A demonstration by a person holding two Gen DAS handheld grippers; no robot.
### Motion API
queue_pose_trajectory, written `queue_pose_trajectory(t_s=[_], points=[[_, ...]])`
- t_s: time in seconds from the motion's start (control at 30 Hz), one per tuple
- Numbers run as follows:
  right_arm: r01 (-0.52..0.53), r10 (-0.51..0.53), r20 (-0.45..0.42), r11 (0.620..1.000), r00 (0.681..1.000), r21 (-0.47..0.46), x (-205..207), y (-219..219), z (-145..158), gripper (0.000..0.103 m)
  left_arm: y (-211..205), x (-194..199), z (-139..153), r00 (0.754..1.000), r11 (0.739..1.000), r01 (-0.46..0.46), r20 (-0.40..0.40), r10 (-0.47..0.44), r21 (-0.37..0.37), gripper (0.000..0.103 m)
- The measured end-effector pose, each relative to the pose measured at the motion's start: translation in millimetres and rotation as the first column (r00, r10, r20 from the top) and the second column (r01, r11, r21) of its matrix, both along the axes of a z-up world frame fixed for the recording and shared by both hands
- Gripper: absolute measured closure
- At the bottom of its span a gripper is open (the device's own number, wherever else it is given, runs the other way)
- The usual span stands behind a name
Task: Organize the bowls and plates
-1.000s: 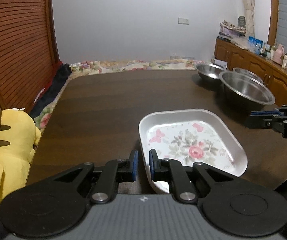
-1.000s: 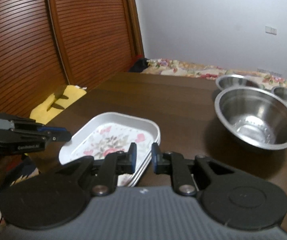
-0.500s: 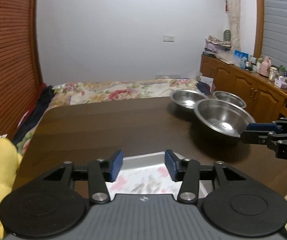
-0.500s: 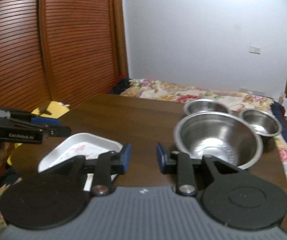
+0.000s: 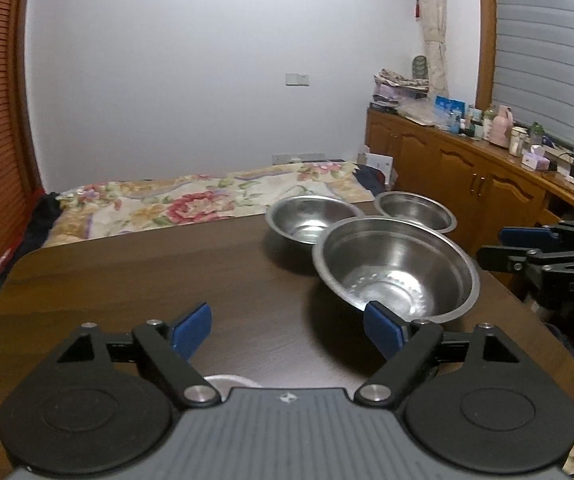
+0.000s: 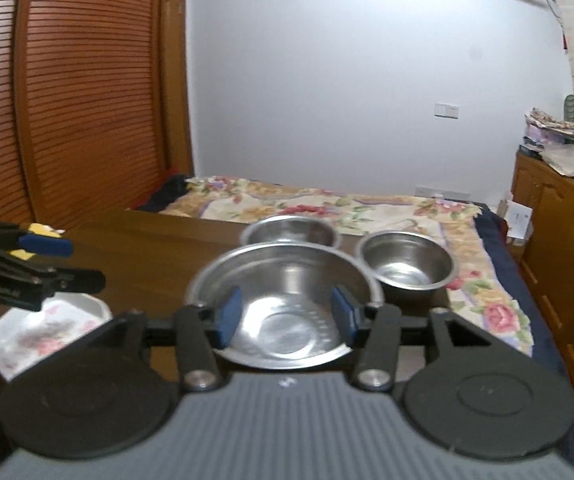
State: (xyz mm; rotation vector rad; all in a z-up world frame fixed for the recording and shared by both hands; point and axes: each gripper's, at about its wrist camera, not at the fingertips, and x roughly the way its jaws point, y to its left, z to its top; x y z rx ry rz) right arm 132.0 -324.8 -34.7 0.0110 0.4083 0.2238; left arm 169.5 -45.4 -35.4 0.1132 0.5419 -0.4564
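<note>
Left hand-held gripper [image 6: 63, 258], lettering unreadable

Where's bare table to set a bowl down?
Free: the dark table left of the large steel bowl, back to the bed-side edge. Crowded: the right side, three steel bowls bunched together, and the near-left corner with the floral plate.
</note>
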Motion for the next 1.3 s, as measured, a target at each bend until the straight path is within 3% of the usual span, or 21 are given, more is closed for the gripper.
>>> queue_pose_trajectory(t_s=[0.5, 0.6, 0.77, 1.13, 1.3], points=[[-0.011, 0.012, -0.044, 1.0, 0.999, 0.02, 40.8, -31.8, -24.0, 0.048, -47.9, 37.7, -12.3, 0.999, 1.0, 0.011, -0.044, -0.011, 0.011, 0.034], [-0.012, 0.015, -0.062, 0.999, 0.998, 0.041, 45.9, -35.7, -27.1, 0.048, -53.0, 42.3, -15.5, 0.999, 1.0, 0.014, -0.053, -0.013, 0.01, 0.036], [-0.017, 0.024, -0.097, 0.997, 0.995, 0.076, 50.9, -39.6, -34.2, 0.049, -59.3, 52.7, -23.2, 0.997, 1.0, 0.004, -0.08, -0.003, 0.018, 0.048], [-0.018, 0.045, -0.154, 0.985, 0.987, 0.169, 60.4, -44.8, -45.3, 0.049, -72.4, 71.2, -35.1, 0.992, 0.999, -0.007, -0.125, 0.011, 0.034, 0.058], [-0.022, 0.053, -0.167, 0.982, 0.984, 0.186, 64.4, -43.5, -48.2, 0.056, -74.5, 77.0, -39.8, 0.988, 0.999, -0.007, -0.152, 0.012, 0.031, 0.064]])
